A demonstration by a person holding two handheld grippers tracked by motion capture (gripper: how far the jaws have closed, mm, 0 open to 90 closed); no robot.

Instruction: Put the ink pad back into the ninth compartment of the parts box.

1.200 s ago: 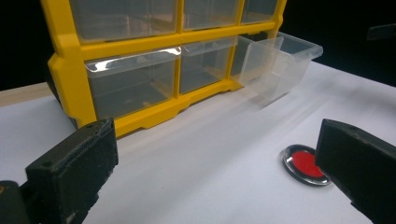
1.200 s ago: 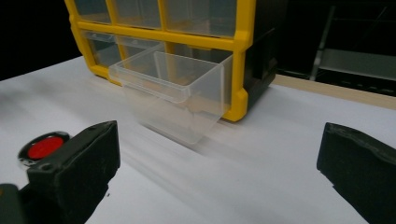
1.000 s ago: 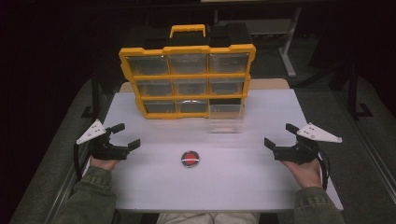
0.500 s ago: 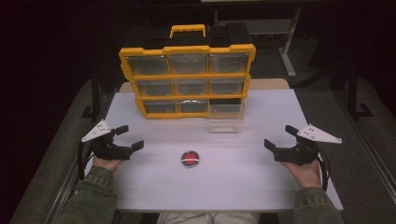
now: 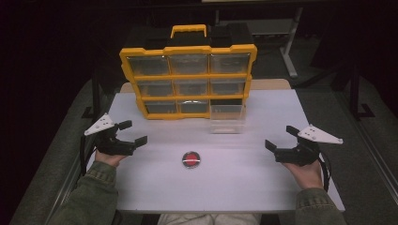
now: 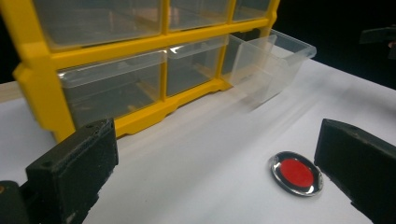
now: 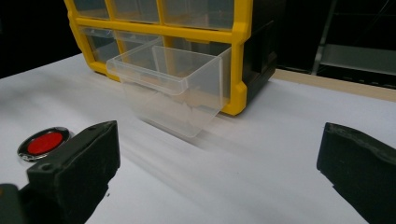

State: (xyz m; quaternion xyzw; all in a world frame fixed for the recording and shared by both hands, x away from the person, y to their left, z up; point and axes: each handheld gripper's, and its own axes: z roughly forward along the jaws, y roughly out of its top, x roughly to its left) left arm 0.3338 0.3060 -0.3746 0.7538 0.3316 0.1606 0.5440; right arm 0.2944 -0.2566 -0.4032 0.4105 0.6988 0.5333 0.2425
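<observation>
The left gripper (image 5: 133, 132) is held with jaws wide apart, empty, left of the red disc (image 5: 191, 159); the right gripper (image 5: 282, 138) is spread likewise, well right of it. Beyond the disc, the clear drawer (image 5: 227, 119) is pulled out of the yellow organizer (image 5: 188, 77). A pickup seems likely: the jaws are best lowered flat astride the disc's rim. Against earlier frames, the left gripper is seen nearer the disc.
</observation>
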